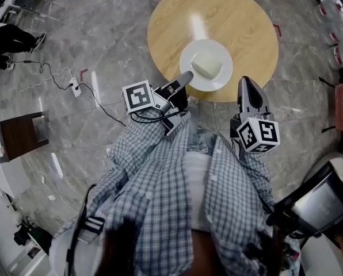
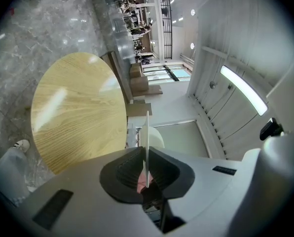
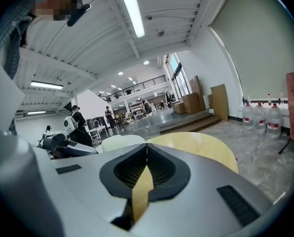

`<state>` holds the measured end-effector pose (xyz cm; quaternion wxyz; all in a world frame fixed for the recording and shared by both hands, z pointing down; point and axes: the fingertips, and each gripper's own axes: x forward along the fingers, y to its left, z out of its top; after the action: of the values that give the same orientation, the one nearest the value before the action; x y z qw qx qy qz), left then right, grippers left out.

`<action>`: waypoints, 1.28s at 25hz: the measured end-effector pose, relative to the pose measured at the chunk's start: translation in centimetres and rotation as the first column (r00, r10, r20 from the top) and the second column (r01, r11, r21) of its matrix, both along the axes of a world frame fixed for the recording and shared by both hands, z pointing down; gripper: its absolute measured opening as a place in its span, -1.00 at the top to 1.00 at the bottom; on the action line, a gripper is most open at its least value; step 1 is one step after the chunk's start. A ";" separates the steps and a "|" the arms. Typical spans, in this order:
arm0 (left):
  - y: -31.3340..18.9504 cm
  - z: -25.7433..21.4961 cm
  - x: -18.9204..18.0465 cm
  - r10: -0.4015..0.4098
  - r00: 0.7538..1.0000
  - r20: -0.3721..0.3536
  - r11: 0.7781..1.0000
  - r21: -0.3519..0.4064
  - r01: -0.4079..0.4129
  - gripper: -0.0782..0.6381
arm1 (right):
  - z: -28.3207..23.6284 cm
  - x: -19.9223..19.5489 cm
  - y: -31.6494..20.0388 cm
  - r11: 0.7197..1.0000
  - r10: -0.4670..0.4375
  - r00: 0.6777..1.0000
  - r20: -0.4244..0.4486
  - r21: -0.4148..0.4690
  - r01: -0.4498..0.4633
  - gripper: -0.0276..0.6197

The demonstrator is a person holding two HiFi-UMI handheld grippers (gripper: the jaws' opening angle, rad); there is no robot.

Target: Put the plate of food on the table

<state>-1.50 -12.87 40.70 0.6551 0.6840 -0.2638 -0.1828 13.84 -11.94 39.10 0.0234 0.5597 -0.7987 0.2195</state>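
Over the near part of the round table, a white plate with a pale lump of food on it. Pinched at its near rim by the left gripper, with jaws clenched on the thin edge, which shows edge-on between them in the left gripper view. Probably lifted clear of the wood rather than resting on it, going by how broadly the tabletop shows beside the rim in that view, though hard to settle from above.

Nothing in the right gripper: jaws pressed together, tips meeting, parked just beside the table's near edge, to the right of the plate and apart from it.

Judged to be at the set-down step: plate over the table, not yet let go.

Next, calls for lowering straight down and level, so as not to slide the food. Calls too for landing the base flat and further in from the edge, not half over it. Only then for opening the left jaws and drawing back along the line of the rim, without tugging the plate toward the edge. No part needed from the right gripper beyond staying clear.
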 end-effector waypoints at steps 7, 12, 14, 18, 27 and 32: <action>-2.4 1.0 -0.3 0.008 1.000 -0.013 1.000 -0.015 -0.008 0.72 | 1.6 -0.4 -2.3 0.995 0.049 0.995 0.084 -0.085 -0.042 0.89; -4.3 1.5 0.8 0.019 1.000 -0.025 1.000 -0.019 -0.019 0.72 | 2.1 0.1 -4.1 0.991 0.065 0.985 0.160 -0.128 -0.044 0.89; -4.8 1.7 1.2 0.023 0.999 -0.030 0.999 -0.023 -0.024 0.72 | 2.6 0.3 -4.5 0.988 0.067 0.984 0.165 -0.146 -0.043 0.89; -5.9 2.6 1.1 0.028 0.999 -0.031 0.999 -0.032 -0.029 0.72 | 3.8 -0.1 -5.6 0.984 0.071 0.988 0.140 -0.173 -0.046 0.88; -8.0 3.5 1.0 0.025 0.999 -0.031 0.998 -0.052 -0.026 0.72 | 4.7 -1.3 -7.3 0.962 0.109 0.944 0.313 -0.272 -0.020 0.73; -8.3 3.7 1.3 0.024 0.999 -0.033 0.998 -0.054 -0.026 0.72 | 5.4 -1.6 -7.4 0.953 0.106 0.935 0.339 -0.303 0.001 0.73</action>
<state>-0.25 -21.16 44.38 0.6798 0.6663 -0.2494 -0.1784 12.26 -19.37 44.45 -0.0415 0.5228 -0.7323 0.4344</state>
